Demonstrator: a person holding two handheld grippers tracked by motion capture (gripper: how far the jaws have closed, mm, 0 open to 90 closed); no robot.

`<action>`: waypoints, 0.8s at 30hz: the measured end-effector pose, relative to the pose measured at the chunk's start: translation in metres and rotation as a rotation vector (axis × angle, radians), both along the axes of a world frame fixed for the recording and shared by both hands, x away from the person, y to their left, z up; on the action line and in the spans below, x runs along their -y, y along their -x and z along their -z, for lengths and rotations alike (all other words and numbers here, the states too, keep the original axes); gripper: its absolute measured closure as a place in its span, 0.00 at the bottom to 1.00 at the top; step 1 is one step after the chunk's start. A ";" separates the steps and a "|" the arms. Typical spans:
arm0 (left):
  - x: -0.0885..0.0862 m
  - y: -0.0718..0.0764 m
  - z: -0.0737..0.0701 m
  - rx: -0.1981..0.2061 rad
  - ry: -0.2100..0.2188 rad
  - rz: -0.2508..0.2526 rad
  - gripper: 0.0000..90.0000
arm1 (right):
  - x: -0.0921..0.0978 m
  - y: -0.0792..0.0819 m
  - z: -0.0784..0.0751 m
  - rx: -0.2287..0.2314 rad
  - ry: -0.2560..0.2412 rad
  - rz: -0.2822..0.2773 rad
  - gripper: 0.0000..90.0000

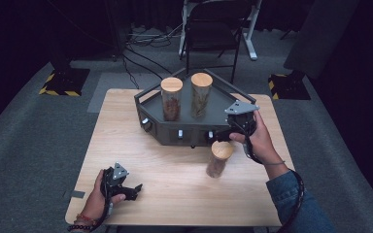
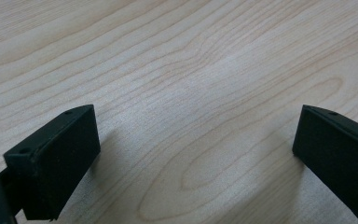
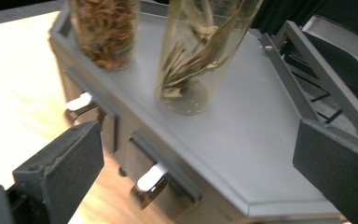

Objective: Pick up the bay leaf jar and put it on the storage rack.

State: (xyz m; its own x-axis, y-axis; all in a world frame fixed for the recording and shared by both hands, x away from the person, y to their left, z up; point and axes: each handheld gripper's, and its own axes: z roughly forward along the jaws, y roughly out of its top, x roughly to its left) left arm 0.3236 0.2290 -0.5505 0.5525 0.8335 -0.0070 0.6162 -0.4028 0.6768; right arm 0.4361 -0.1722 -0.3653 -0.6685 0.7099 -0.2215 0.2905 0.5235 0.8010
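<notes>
A dark grey angular tray (image 1: 218, 104) stands at the back middle of the wooden table (image 1: 126, 145). Two cork-lidded glass jars stand on it: one with brown flakes (image 1: 171, 98) (image 3: 105, 32), one with pale dried leaves (image 1: 201, 94) (image 3: 200, 56). A third cork-lidded jar (image 1: 219, 158) stands on the table in front of the tray. My right gripper (image 1: 222, 136) (image 3: 196, 172) hovers open at the tray's front right edge, just above that third jar. My left gripper (image 1: 131, 190) (image 2: 191, 154) rests open low over bare wood at the front left.
The tray's front wall (image 3: 116, 135) carries small metal latches (image 3: 149, 184). Beyond the table stand a black folding chair (image 1: 213, 29) and floor cables (image 1: 141, 48). Yellow-striped bases (image 1: 63, 82) sit on the grey carpet.
</notes>
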 end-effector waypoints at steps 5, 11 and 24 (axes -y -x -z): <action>0.000 0.000 0.000 0.001 0.000 0.000 0.01 | 0.010 0.016 0.001 -0.004 -0.012 -0.041 0.02; 0.000 0.000 0.000 0.000 0.000 0.000 0.01 | 0.021 0.033 0.005 -0.015 -0.011 -0.075 0.02; 0.000 0.000 0.000 0.000 0.000 0.000 0.01 | 0.038 0.065 0.024 0.003 0.006 -0.123 0.02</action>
